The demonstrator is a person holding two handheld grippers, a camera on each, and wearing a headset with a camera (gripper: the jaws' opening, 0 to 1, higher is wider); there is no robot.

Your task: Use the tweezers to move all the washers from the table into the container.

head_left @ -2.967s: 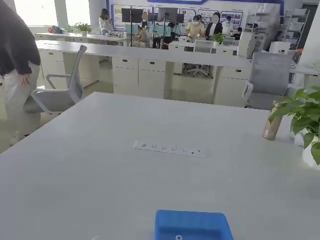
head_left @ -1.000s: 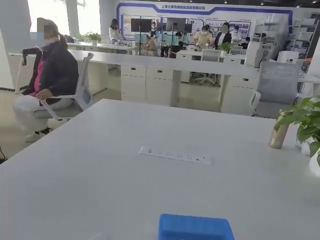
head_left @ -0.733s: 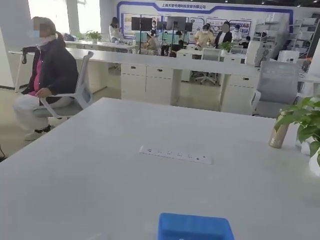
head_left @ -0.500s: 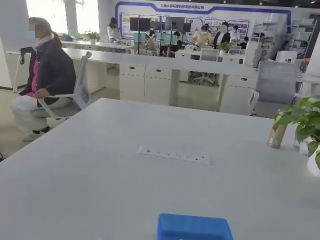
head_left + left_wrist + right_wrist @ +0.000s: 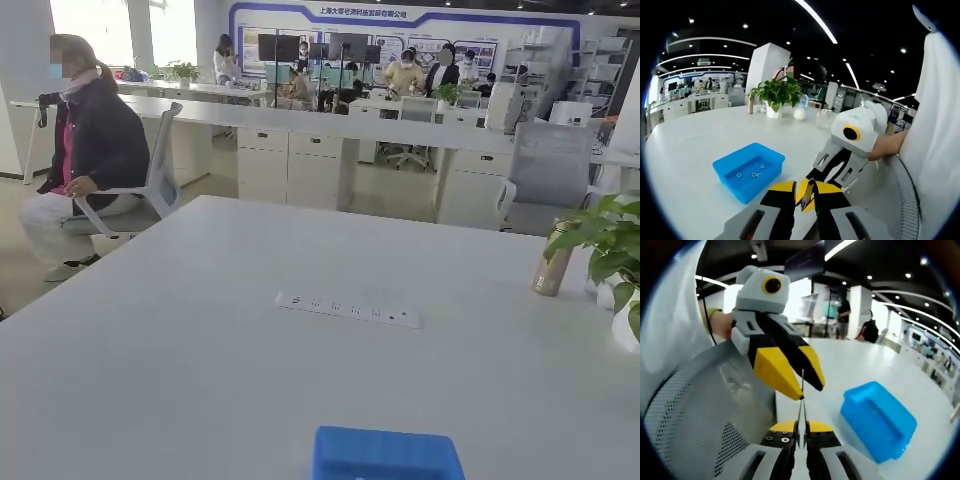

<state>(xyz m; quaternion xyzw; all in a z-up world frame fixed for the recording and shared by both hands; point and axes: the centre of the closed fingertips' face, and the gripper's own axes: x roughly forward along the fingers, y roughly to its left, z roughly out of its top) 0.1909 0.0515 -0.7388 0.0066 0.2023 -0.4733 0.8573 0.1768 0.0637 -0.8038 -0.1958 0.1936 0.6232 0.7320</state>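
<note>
A blue container (image 5: 385, 458) sits at the near edge of the white table (image 5: 200, 330). In the left gripper view the container (image 5: 747, 170) holds a few small washers (image 5: 754, 174). My right gripper (image 5: 801, 432) is shut on thin metal tweezers (image 5: 801, 410) that point up and forward, to the left of the container (image 5: 880, 420). My left gripper (image 5: 810, 391) comes in from the upper left with its yellow jaws shut, and the tweezers' tip meets them. In the left gripper view my left gripper (image 5: 805, 195) faces the right gripper (image 5: 812, 177) tip to tip.
A white power strip (image 5: 347, 309) lies mid-table. A potted plant (image 5: 600, 240) and a bottle (image 5: 548, 268) stand at the right edge. A person (image 5: 85, 150) sits in a chair beyond the left corner. A mesh chair back (image 5: 700, 410) is close behind the grippers.
The person at the left, standing three seconds ago, now sits in the chair. The head camera has shifted slightly; the container and power strip stay put.
</note>
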